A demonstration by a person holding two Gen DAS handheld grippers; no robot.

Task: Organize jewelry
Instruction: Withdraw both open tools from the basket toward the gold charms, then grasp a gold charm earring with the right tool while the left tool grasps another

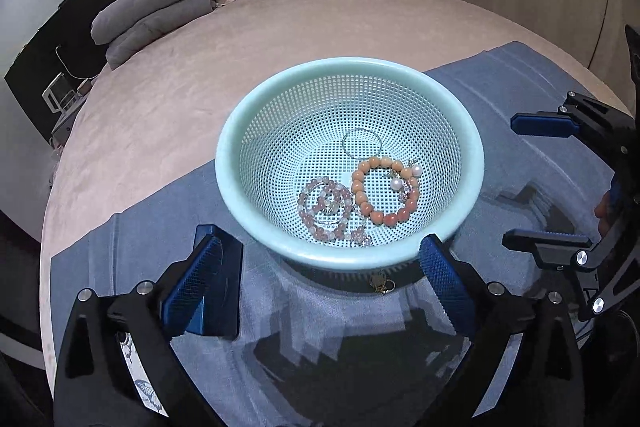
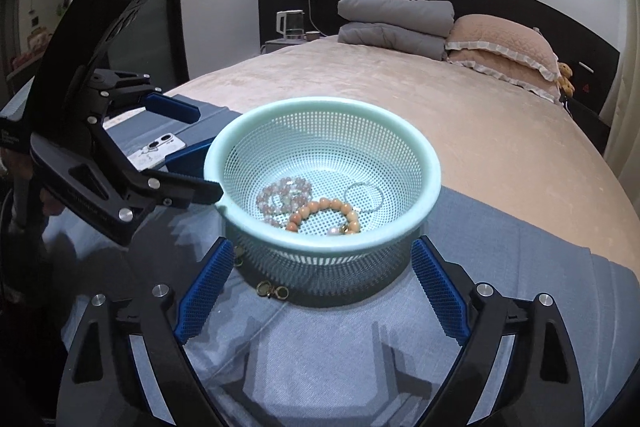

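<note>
Collecting jewelry in the mesh basket [image 1: 256, 131] on the bed.
Left tool [image 1: 332, 283] and right tool [image 2: 320, 291] both gape empty; bracelets [image 1: 384, 191] pooled inside, one clasp piece [image 2: 274, 290] remains outside on the cloth.

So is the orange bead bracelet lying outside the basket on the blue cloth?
No, the orange bead bracelet lies inside the pale green perforated basket, beside the pink bead bracelet.

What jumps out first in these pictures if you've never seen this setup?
A pale green mesh basket sits on a blue cloth spread over a bed, holding an orange bead bracelet and a pink one. Two open blue-padded grippers flank it, and a small gold piece lies outside.
</note>
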